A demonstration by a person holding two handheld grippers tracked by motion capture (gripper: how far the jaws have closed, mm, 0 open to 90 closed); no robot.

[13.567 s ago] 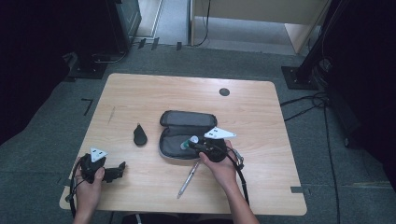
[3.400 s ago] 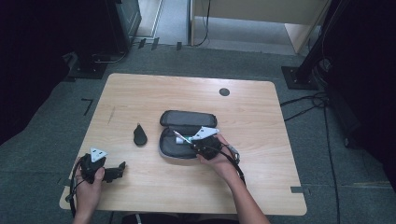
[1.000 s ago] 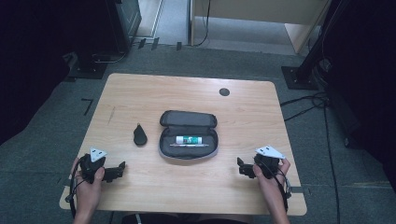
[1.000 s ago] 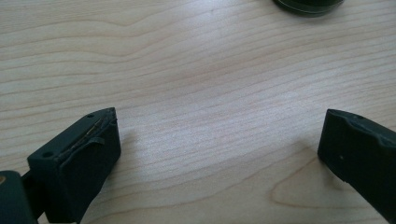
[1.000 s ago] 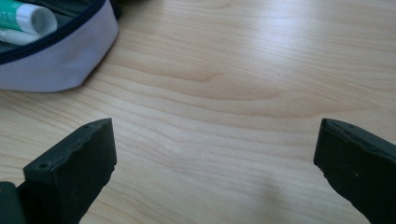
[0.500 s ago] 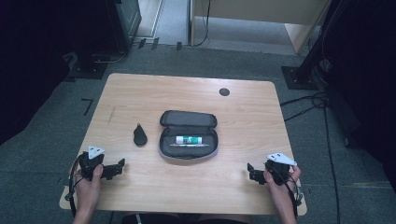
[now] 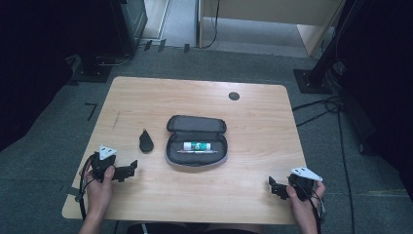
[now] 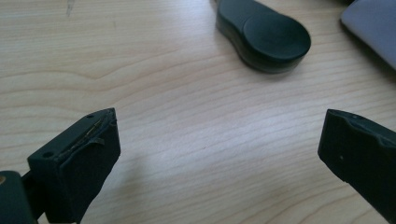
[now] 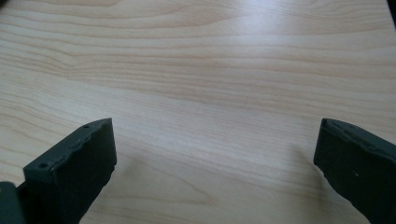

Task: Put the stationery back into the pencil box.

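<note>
Both tongs released, jaws wide, gripping nothing: left tongs [image 7: 130, 169] at the near-left of the tabletop [image 7: 253, 122], right tongs [image 7: 273, 187] at the near-right corner. Farther in, a small black teardrop-shaped item [image 8: 266, 39] just left of the pencil case [image 7: 197, 146], apart from it. Case lies open mid-tabletop, holding a glue stick [image 7: 197, 146] and probably a pen [image 7: 197, 152]. Case looks soft, light; take it by the stiff zip rim, not the floppy lid.
</note>
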